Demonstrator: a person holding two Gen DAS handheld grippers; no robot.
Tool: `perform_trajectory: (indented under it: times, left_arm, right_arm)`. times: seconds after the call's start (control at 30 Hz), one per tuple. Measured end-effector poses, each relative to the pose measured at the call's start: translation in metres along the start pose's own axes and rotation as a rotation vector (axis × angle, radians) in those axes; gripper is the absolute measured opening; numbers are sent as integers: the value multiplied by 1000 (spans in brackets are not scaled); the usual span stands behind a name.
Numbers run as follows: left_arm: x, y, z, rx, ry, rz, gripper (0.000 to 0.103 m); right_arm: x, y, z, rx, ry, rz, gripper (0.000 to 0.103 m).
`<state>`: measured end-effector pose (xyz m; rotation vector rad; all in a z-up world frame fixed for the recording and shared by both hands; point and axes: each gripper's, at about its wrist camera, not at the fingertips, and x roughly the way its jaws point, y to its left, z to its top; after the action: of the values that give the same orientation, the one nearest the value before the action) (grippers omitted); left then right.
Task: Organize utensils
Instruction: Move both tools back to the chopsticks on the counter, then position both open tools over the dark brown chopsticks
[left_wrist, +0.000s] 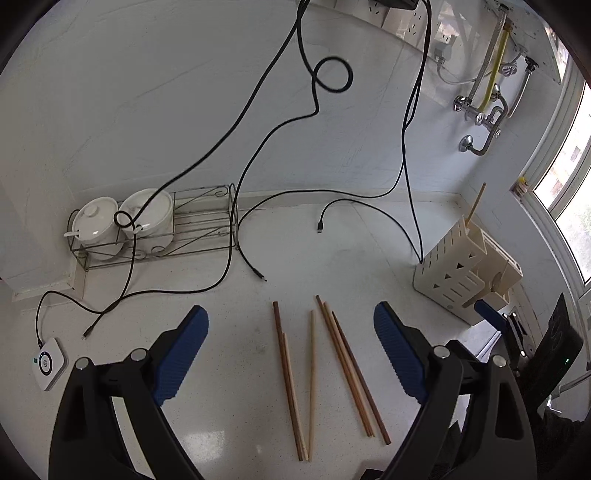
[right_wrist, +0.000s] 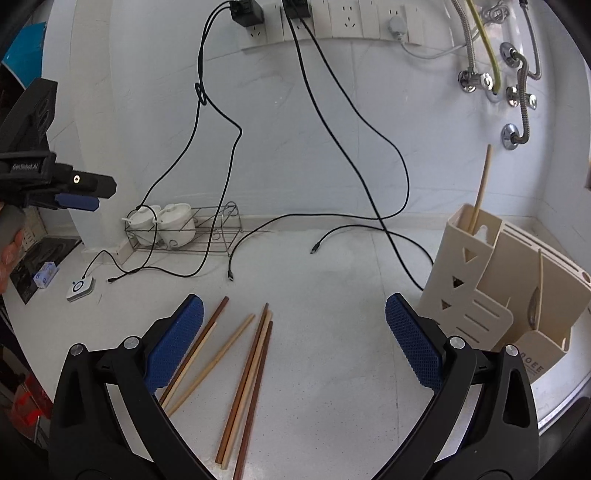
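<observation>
Now at the pick-up step, both hand-held grippers, left (left_wrist: 291, 350) and right (right_wrist: 293, 339), hang released over chopsticks (left_wrist: 314, 373) lying on the bench (left_wrist: 258, 258); next, clench one for the holder (right_wrist: 476, 295)

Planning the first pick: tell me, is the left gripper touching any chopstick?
Apart: the left wrist view shows the left gripper open, its pads clear of the chopsticks.

Chopsticks (left_wrist: 341, 363): matt wood, in light and dark tones. Holder (right_wrist: 476, 291): smooth cream plastic. Counter (left_wrist: 332, 258): speckled white, faintly glossy. Rack (left_wrist: 207, 229): thin metal wire. Pots (left_wrist: 147, 218): glossy white ceramic. Gripper pads (right_wrist: 413, 345): textured blue rubber.
</observation>
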<state>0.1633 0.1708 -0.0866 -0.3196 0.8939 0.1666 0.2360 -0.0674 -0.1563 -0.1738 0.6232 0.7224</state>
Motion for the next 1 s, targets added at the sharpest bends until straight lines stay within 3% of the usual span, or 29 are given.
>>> perform_trajectory:
  times: [0.2,0.4,0.5,0.57,0.77,1.0]
  left_arm:
    - [38,23,-30,-91,89,-51,89]
    - [78,34,-53,-110,192,-15,89]
    - [93,37,-62,-122,232,-19,89]
    - [100,37,-66,-113,246,-9,89]
    - [125,35,-79,-57,310,78,89]
    - [141,29,-90,-16,346,107,89]
  right_arm:
    - [26,-5,-17,62,134,38,94]
    - [50,-10,-36,88,250,9,82]
    - [63,-9,-46,78,326,-4,70]
    - [69,-9,-54,76,362,-2,69]
    - [75,-4,-62,50,391,-11,69]
    - [69,3,-63,-14,376,-25,70]
